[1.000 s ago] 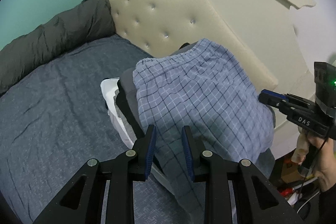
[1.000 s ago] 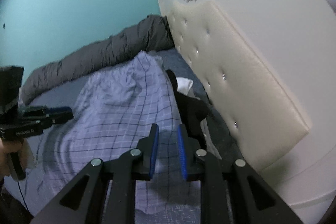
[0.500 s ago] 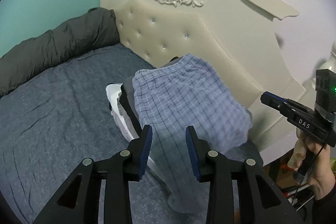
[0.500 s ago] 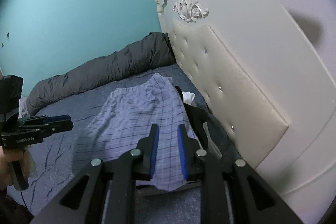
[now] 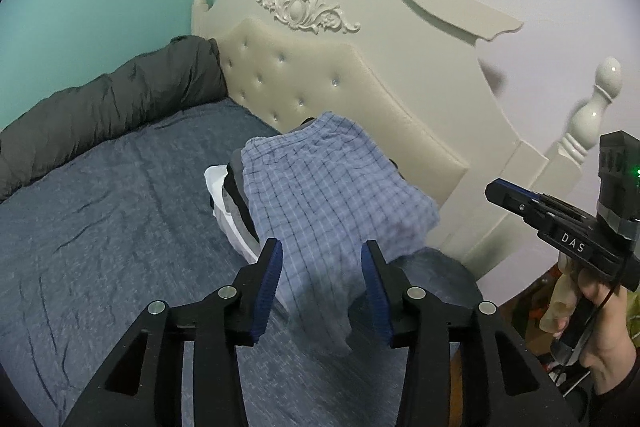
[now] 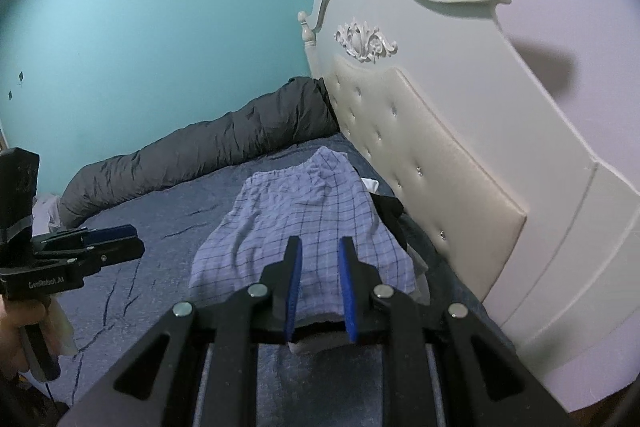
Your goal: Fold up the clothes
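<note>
Plaid shorts (image 5: 332, 195), pale blue with a dark check, lie on top of a small stack of folded clothes (image 5: 234, 199) on the bed (image 5: 100, 227), close to the padded cream headboard (image 5: 340, 95). Beneath them, white, grey and black layers show at the stack's edge, which suggests the spot by the headboard serves as the pile for finished garments. One end of the shorts droops off the stack toward the camera and looks less tidy than the rest, so whether the piece is fully folded cannot be settled. The left gripper (image 5: 320, 283) hovers above the drooping end, its blue-padded fingers wide apart and holding nothing. The right gripper (image 6: 318, 287) hangs over the near edge of the shorts with its fingers also apart and empty; a person's hand (image 5: 600, 339) grips its handle, seen from the left wrist view. A rolled dark grey duvet (image 6: 208, 155) lies along the teal wall, away from the working area. Printed white letters read "DAS" on the right gripper's side, and "GenRobot_AI", slightly blurred, on the left gripper's body.
</note>
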{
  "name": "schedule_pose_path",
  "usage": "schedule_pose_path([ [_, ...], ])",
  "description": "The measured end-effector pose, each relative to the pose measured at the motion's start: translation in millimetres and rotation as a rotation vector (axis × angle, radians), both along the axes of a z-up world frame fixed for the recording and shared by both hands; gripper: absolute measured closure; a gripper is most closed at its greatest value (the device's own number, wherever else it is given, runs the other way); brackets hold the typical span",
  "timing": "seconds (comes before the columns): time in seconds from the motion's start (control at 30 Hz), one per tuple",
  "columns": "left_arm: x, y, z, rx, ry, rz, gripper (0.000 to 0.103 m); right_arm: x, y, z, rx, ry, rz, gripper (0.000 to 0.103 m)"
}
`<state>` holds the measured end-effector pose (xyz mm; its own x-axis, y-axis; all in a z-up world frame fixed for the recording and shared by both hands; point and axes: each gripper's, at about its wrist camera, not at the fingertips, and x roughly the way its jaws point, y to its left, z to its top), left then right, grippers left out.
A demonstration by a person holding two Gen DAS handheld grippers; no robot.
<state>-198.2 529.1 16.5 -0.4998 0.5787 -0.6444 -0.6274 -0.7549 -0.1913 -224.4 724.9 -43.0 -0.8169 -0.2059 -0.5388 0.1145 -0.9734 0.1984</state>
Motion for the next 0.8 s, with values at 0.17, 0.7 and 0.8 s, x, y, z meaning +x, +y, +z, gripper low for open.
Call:
schedule_pose_path([
  [0.17,24,-8,13,0.007,0.028,-0.004,0.049,21,-7,11,0.028,0.016,-0.029,0.077],
  [0.7,71,-32,37,0.025,0.092,-0.031,0.039,84,-25,34,0.045,0.05,-0.105,0.052],
  [0.8,79,-39,40,0.031,0.099,-0.035,0.032,94,-29,39,0.053,0.062,-0.122,0.045],
])
